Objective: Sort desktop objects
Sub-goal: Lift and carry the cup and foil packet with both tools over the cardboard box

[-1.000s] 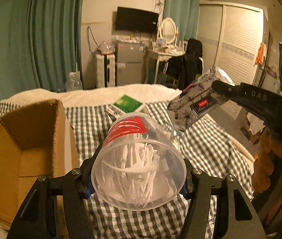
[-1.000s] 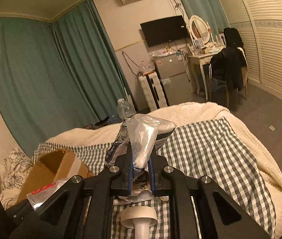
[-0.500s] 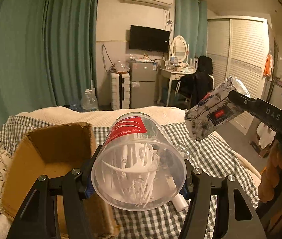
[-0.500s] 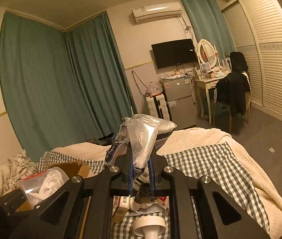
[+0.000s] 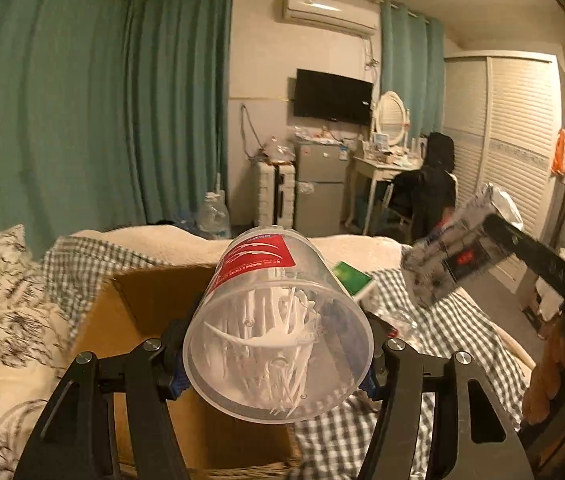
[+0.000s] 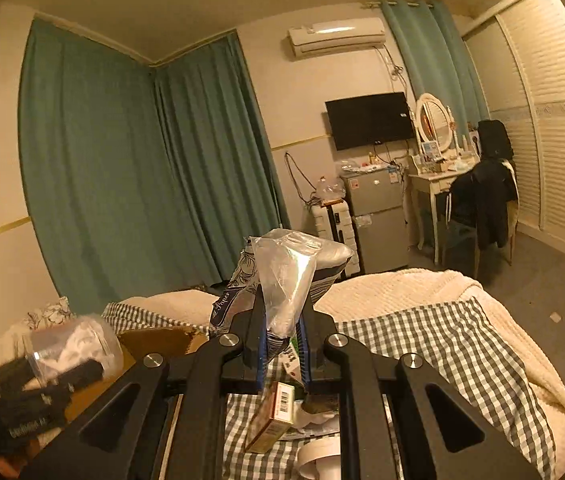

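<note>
Left gripper (image 5: 278, 364) jaws are clamped on the tub (image 5: 278, 336) of white picks, with the box (image 5: 154, 320) just below-left of them. Right gripper (image 6: 282, 354) jaws pinch a tissue pack (image 6: 282, 280) above the bed (image 6: 442, 340). Probably best to get each squarely over the box before letting go.

A clear plastic tub (image 5: 278, 336) with a red label lies tilted, full of white sticks, above the open cardboard box (image 5: 154, 300). A floral tissue pack (image 6: 282, 280) stands upright.
</note>
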